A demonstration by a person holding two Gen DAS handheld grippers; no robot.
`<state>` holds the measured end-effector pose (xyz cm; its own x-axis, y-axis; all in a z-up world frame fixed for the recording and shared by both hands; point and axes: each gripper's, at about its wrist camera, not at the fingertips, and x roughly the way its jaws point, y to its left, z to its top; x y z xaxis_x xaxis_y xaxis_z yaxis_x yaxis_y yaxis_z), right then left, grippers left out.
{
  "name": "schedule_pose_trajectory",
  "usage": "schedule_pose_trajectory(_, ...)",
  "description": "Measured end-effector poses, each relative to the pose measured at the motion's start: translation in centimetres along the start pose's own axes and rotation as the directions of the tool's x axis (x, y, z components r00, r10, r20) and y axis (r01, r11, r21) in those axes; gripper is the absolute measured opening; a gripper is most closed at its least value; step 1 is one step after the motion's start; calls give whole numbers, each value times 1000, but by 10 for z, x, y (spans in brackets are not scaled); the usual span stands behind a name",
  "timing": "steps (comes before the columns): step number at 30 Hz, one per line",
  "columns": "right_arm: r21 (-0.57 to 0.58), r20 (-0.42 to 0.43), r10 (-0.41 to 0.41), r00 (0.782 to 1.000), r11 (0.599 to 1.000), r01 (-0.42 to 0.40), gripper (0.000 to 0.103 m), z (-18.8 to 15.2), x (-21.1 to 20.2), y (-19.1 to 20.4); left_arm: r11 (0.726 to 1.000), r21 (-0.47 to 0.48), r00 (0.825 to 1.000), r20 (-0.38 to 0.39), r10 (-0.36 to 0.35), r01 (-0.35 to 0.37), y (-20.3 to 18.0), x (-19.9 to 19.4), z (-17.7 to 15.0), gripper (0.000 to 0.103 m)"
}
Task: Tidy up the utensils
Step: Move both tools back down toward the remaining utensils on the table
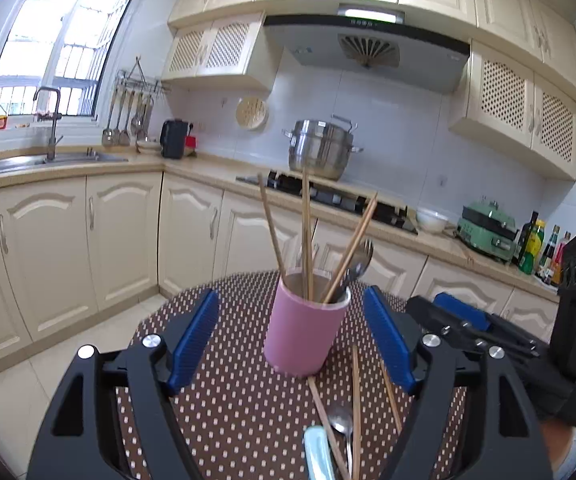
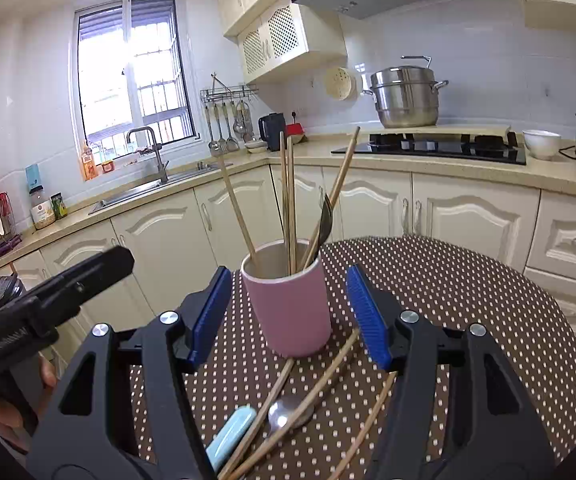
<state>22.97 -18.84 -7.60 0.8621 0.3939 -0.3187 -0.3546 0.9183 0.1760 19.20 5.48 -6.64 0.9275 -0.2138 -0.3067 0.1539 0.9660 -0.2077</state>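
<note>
- Both your tongs are standing released: your left gripper and right gripper are gaping with blue pads clear of everything, gripping nothing.
- Each is framing the upright pink cylindrical ceramic holder at twelve o'clock; pads are not touching its wall.
- Loose slender wooden chopsticks, a steel spoon and a pale blue handle are lying at six o'clock, long axes running roughly six-to-twelve.
- Your right gripper is looking slightly nearer them.
</note>
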Motion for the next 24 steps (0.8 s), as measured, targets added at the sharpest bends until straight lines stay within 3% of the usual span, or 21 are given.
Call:
schedule_pose_trajectory(10,48,-76,-52,996,997,56,67,-33,-13,-15,1000,18,988,-153,2,0,-5,4,-30,74)
schedule_pose_trajectory(14,62,-110,-73,991,995,80,68,-47,-14,-24,999,44,973,-232,10,0,-9,9,-45,74)
schedule_pose_trajectory(24,70,-140,-112,984,990,123,68,-62,-16,-40,999,40,941,-338,-2,17,-11,16,-70,74)
